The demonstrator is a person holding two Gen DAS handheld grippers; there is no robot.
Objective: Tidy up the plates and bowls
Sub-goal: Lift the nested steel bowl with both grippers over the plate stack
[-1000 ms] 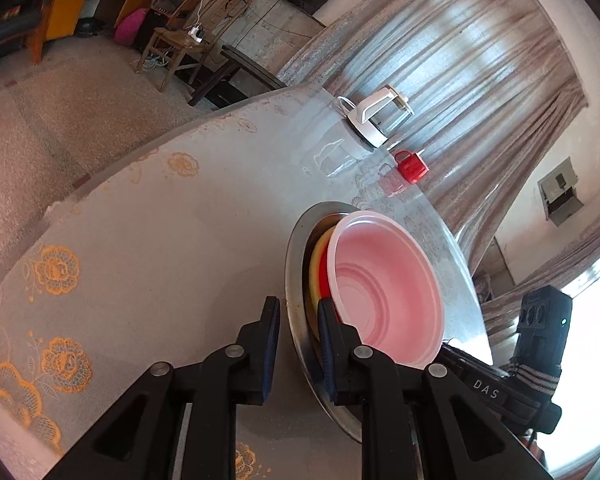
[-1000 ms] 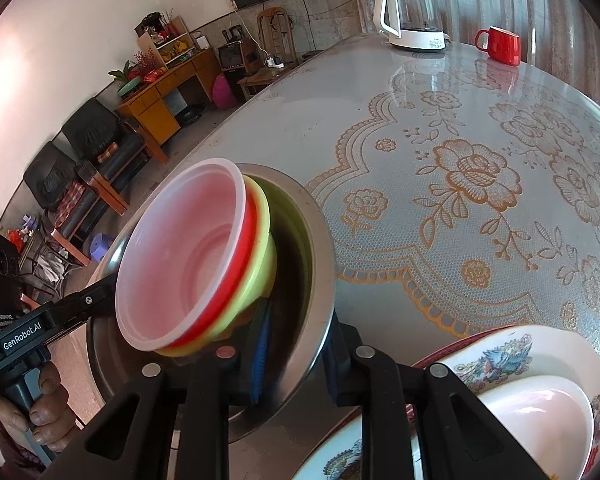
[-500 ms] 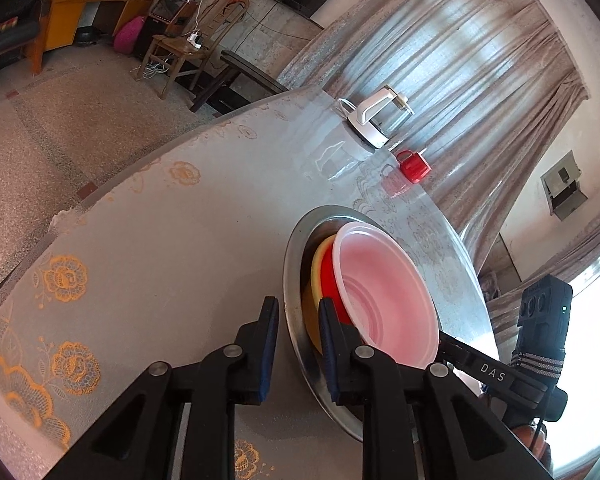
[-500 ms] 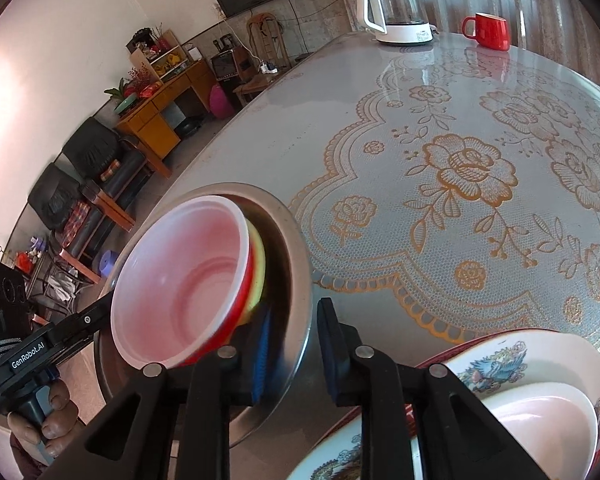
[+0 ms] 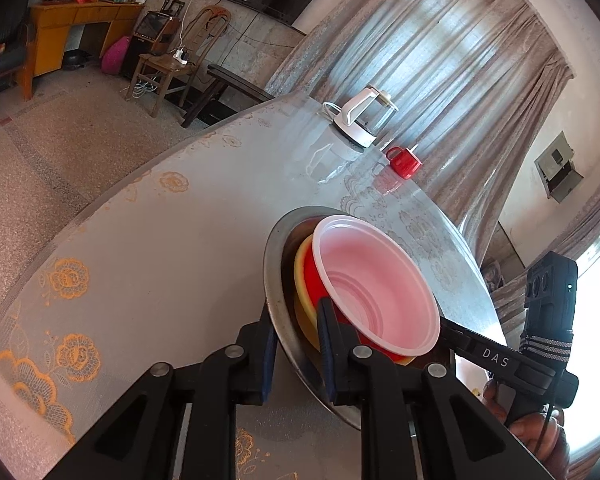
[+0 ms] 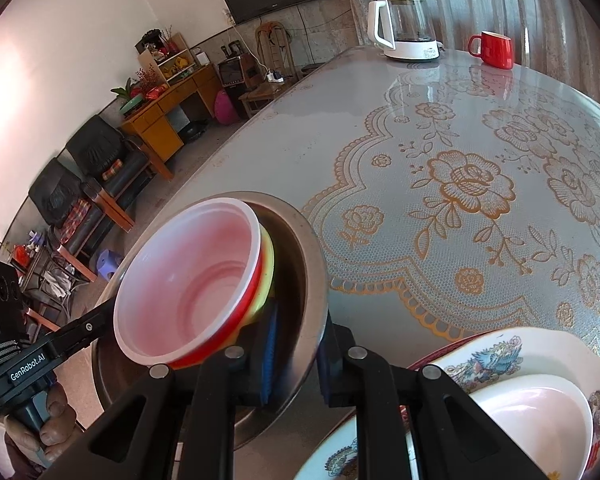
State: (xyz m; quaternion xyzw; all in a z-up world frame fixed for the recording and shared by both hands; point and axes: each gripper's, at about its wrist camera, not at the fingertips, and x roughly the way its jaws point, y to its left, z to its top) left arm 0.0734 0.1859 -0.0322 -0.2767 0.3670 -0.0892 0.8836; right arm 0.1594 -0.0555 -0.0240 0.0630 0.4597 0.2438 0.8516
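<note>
A steel basin (image 5: 274,264) (image 6: 314,280) holds a nested stack: a yellow bowl (image 5: 300,268), a red bowl (image 5: 312,280) and a pale pink bowl (image 5: 376,288) (image 6: 188,280) on top. My left gripper (image 5: 294,340) is shut on the basin's near rim. My right gripper (image 6: 296,356) is shut on the opposite rim. The basin is held tilted above the table. A floral plate (image 6: 496,348) with a white bowl (image 6: 540,412) in it lies at the lower right of the right wrist view.
The round table (image 6: 460,180) has a lace-patterned cover under glass. A white kettle (image 6: 404,28) (image 5: 364,120) and a red mug (image 6: 494,50) (image 5: 402,162) stand at its far side. The table edge and floor (image 5: 40,152) lie to the left.
Both grippers have lifted the basin with its bowls and tipped it a little more; the table has dropped away below. Both grips are unchanged.
</note>
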